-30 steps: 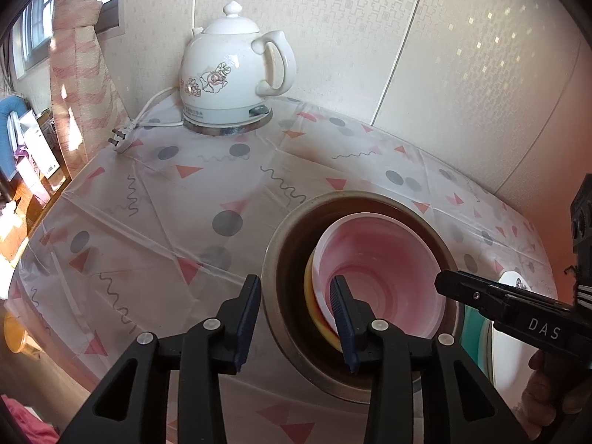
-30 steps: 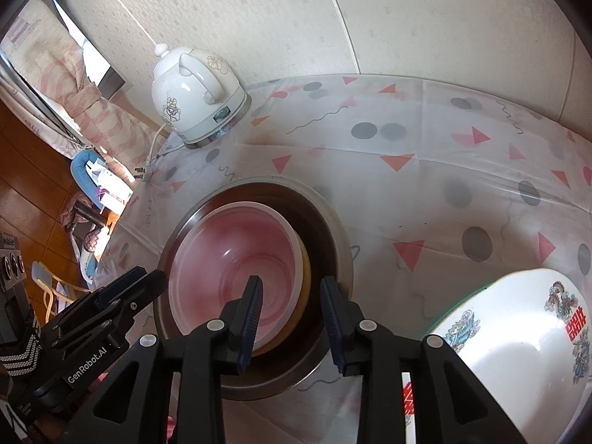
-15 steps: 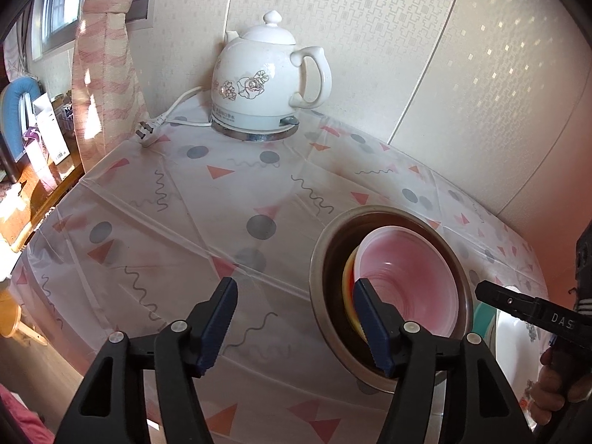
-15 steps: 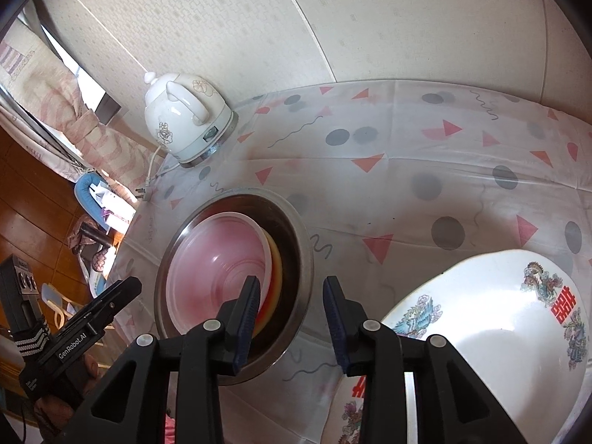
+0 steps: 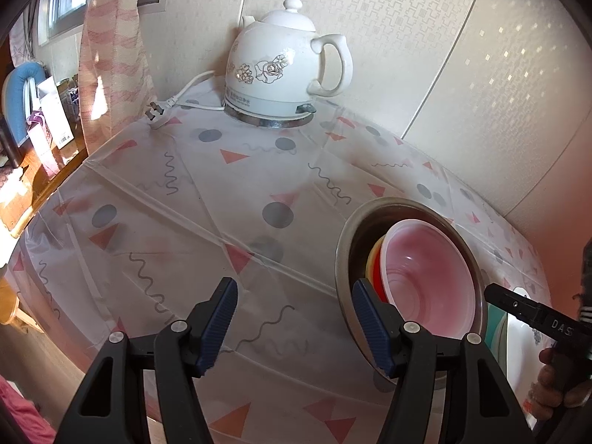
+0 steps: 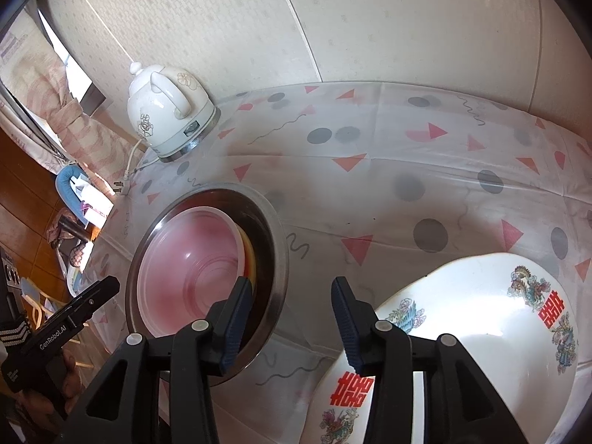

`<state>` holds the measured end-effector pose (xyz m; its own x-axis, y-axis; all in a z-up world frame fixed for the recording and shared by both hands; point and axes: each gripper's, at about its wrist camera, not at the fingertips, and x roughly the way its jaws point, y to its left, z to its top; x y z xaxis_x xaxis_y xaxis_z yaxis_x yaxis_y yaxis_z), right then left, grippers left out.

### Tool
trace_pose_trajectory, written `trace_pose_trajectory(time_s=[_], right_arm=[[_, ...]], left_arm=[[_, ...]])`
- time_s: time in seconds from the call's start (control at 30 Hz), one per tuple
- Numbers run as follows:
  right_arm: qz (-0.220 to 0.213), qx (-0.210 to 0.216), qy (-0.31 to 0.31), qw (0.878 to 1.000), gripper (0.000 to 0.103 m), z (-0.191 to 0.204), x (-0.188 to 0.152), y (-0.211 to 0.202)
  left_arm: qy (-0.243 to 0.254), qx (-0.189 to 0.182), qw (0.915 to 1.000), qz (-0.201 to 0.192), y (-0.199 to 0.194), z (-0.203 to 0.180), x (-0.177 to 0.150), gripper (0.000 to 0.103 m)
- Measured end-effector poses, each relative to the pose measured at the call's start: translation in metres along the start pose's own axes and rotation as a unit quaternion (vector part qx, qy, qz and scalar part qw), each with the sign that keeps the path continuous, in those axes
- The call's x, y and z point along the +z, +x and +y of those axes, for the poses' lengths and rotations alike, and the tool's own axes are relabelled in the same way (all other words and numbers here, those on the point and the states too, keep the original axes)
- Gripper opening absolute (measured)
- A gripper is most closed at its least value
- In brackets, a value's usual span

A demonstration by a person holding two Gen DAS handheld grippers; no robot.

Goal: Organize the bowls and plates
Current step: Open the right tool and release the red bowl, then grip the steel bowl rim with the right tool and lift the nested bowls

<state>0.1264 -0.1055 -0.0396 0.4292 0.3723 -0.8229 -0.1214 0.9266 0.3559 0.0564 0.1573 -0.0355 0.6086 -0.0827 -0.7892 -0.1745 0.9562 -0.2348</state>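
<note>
Printed plate [image 6: 462, 333] whole in right view only

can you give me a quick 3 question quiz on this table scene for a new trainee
1. True or false: the pink bowl sits inside the steel bowl.
2. What lies nearest the kettle on the tablecloth? A) a spoon B) its unplugged power plug C) a cup
3. Fill in: the right gripper hovers between the steel bowl and the white ____ printed with red characters.

Key:
1. True; a yellow and red rim also shows under the pink bowl.
2. B
3. plate; nothing is between the opening jaws.
</note>
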Motion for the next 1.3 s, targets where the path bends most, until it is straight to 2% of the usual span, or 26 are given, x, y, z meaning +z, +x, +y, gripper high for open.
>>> trace_pose_trajectory(time_s=[0.1,0.23,0.3,0.37,0.57,0.67,0.77,0.83,0.93,1.03,1.3], right_arm=[[0.006,-0.003,-0.007,1.000,0.041,0.003,0.000,0.003],[0.014,-0.011,-0.014,1.000,0.027,0.006,0.000,0.007],[0.018,-0.009,-0.014,1.000,0.025,0.007,0.000,0.009],[0.020,-0.011,-0.015,1.000,0.025,0.008,0.000,0.010],[0.028,-0.015,-0.011,0.999,0.025,0.009,0.005,0.015],[0.034,-0.017,-0.016,0.999,0.025,0.012,0.007,0.019],[0.039,-0.019,-0.021,0.999,0.025,0.015,0.007,0.022],[0.043,-0.020,-0.021,0.999,0.025,0.015,0.007,0.025],[0.046,-0.017,-0.024,0.998,0.020,0.015,0.007,0.028],[0.047,-0.016,-0.028,0.998,0.015,0.016,0.006,0.029],[0.048,-0.012,-0.033,0.998,0.015,0.019,0.005,0.027]], left_arm=[[-0.001,-0.004,1.0000,0.002,0.003,0.001,0.003,0.066],[0.008,-0.015,0.9999,0.002,0.004,-0.001,0.005,0.064],[0.008,-0.014,0.9999,0.004,0.006,0.000,0.006,0.062],[0.004,-0.025,0.9997,0.007,0.008,0.001,0.008,0.051],[0.008,-0.052,0.9984,0.019,0.013,0.000,0.011,0.041],[0.021,-0.060,0.9976,0.028,0.018,-0.005,0.011,0.028],[0.029,-0.070,0.9966,0.031,0.021,-0.009,0.011,0.020],[0.035,-0.076,0.9959,0.036,0.023,-0.012,0.011,0.019],[0.045,-0.081,0.9946,0.048,0.031,-0.015,0.010,0.013],[0.045,-0.081,0.9946,0.046,0.033,-0.016,0.010,0.013],[0.054,-0.071,0.9952,0.041,0.025,-0.016,0.002,0.013]])
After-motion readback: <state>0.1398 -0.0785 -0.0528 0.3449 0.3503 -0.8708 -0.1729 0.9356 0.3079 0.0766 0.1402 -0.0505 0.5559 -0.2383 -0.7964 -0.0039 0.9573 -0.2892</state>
